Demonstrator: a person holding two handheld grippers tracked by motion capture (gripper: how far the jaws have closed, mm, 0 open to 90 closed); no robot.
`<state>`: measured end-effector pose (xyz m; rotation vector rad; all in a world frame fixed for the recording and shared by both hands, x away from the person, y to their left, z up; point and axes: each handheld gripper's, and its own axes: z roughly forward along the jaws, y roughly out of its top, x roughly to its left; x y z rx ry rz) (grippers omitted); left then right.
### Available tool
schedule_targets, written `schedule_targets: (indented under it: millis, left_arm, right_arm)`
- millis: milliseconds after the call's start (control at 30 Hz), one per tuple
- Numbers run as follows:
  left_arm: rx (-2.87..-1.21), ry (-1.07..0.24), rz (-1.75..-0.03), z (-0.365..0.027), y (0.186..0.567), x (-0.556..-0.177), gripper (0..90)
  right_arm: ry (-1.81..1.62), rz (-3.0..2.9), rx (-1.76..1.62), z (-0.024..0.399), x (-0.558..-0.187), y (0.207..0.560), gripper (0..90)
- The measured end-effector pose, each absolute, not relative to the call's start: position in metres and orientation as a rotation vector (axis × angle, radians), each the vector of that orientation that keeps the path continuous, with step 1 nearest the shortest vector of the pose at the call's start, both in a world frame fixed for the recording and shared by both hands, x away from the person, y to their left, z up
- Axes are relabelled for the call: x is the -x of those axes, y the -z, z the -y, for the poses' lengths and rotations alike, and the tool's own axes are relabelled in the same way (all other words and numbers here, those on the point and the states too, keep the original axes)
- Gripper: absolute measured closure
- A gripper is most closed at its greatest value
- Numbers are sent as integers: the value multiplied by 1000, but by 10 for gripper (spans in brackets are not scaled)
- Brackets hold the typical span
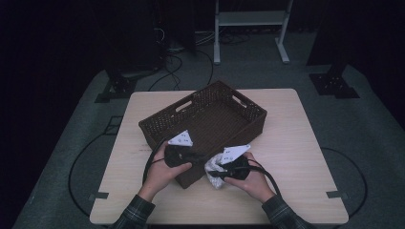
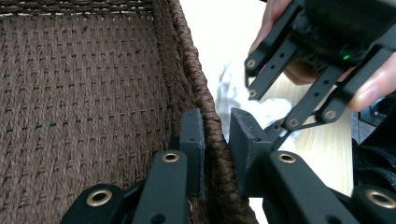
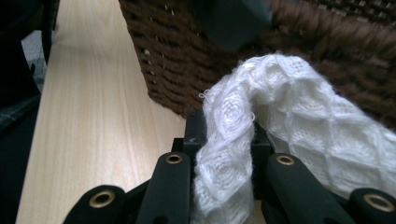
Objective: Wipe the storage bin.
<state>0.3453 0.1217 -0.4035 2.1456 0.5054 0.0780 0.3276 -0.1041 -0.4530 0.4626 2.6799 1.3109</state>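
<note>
A brown wicker basket [image 1: 248,102] stands at an angle on the table. My left gripper [image 1: 197,157] straddles its near rim, one jaw inside and one outside, and in the left gripper view it [image 2: 215,117] is shut on the woven rim [image 2: 212,140]. Just outside the basket's near corner, my right gripper [image 1: 213,172] is shut on a white knitted cloth [image 1: 216,182]. In the right gripper view the cloth [image 3: 303,107] bulges up from between the jaws [image 3: 227,135] against the basket wall [image 3: 177,60]. The basket's inside [image 2: 84,93] looks bare.
The light wooden table [image 1: 296,143] has open surface right and left of the basket. Dark stands and cables [image 1: 172,62] sit on the floor behind. A hand [image 2: 373,88] holds the right gripper close beside the left one.
</note>
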Motion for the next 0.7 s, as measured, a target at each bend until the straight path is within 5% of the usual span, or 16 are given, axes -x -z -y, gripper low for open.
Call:
schedule_targets:
  millis: [300, 700]
  left_arm:
    - [-2142, -76, -508, -122, 404, -345, 750]
    - [-2142, -78, -503, -122, 404, -346, 749]
  right_arm:
    - [-1261, -2741, -489, 100, -330, 471, 765]
    - [-1337, -2704, -419, 95, -318, 452, 763]
